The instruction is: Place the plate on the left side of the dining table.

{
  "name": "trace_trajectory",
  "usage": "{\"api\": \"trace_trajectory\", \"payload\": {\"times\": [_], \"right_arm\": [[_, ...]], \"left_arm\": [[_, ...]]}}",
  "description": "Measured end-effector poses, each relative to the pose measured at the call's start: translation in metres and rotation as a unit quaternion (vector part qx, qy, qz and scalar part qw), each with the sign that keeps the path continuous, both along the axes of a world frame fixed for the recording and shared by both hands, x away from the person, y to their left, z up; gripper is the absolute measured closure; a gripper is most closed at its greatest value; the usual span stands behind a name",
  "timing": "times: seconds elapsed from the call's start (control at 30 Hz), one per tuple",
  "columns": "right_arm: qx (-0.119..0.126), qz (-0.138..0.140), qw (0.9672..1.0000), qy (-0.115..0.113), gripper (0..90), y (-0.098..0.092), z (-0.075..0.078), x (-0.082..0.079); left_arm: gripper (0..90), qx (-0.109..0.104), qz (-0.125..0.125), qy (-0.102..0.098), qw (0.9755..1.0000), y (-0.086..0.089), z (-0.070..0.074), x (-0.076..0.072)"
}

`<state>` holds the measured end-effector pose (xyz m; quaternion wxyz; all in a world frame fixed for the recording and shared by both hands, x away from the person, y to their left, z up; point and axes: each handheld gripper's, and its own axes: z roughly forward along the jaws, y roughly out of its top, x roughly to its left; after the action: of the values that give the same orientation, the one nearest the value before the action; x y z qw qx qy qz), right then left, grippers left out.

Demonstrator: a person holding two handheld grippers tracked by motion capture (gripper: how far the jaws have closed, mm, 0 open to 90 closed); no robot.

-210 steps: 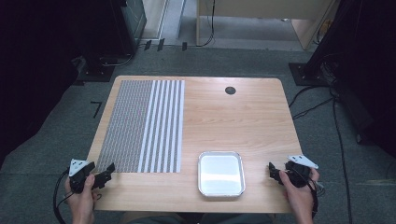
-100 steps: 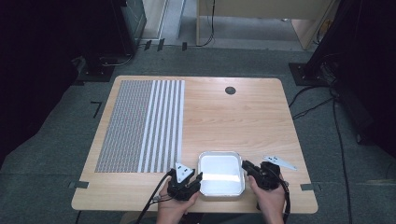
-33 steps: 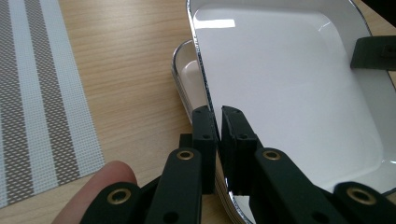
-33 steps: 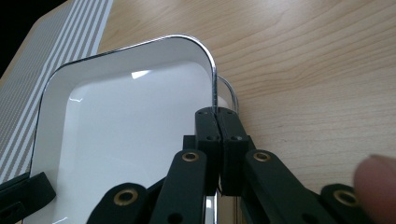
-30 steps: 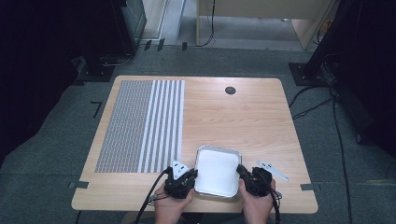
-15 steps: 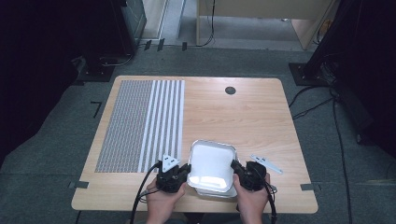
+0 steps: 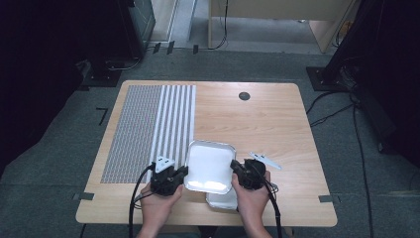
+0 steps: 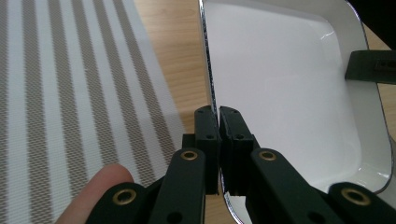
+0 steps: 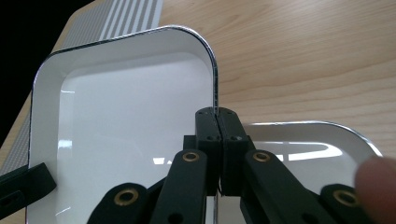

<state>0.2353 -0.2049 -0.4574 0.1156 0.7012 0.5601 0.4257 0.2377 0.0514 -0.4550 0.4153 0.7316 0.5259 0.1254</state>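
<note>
High view: a white tray with a bright metal rim is held above the near half of the counter, roughly midway between its left and right edges. A second tray of the same kind lies flat on the counter under it, showing past the lifted one's near right corner, close to the near edge.

Lifted tray: rounded rectangle, open side up. Its long axis runs from the near edge toward the far edge, skewed slightly so the far end leans to the right. It is tilted as well.

Left gripper: jaws clenched on the tray's left rim. Left gripper view confirms this, with the rim running edge-on straight into the seam between the two black jaws and no gap showing. A fingertip shows at the bottom left of that view.

Right gripper: jaws clenched on the opposite, right rim. Right gripper view shows the rim pinched between the shut jaws, the lower tray flat on the wood beyond, and the left gripper's jaws at the tray's far side.

Striped mat: covers the left part of the counter, grey weave at left and white stripes at right. The lifted tray's left rim is near the mat's right edge. A small dark round fitting sits near the far edge.
</note>
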Motion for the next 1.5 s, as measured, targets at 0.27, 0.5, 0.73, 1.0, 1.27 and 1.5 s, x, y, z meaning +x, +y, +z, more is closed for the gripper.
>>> {"api": "trace_trajectory", "payload": {"times": [0.27,0.5,0.73,1.0,1.27,1.5], "right_arm": [[0.003,0.015,0.9999,0.001,89.8,0.030,0.005,0.024],[0.000,0.027,0.9996,-0.001,89.8,0.054,0.007,0.040],[-0.004,0.046,0.9989,0.012,89.9,0.079,0.006,0.062],[-0.012,0.064,0.9976,0.025,89.9,0.109,0.004,0.091],[-0.012,0.076,0.9963,0.039,89.9,0.128,0.002,0.116],[-0.010,0.077,0.9959,0.046,89.8,0.142,0.001,0.138]], "left_arm": [[89.1,-0.011,0.030,-0.017,0.9994,0.029,0.000,0.013],[89.9,-0.020,0.055,-0.029,0.9979,0.052,-0.002,0.022],[90.0,-0.014,0.077,-0.022,0.9966,0.073,-0.005,0.035],[90.0,-0.022,0.096,-0.010,0.9951,0.098,-0.009,0.053],[90.0,-0.021,0.108,0.001,0.9940,0.119,-0.011,0.075],[90.0,-0.011,0.109,0.007,0.9940,0.131,-0.009,0.097]]}}
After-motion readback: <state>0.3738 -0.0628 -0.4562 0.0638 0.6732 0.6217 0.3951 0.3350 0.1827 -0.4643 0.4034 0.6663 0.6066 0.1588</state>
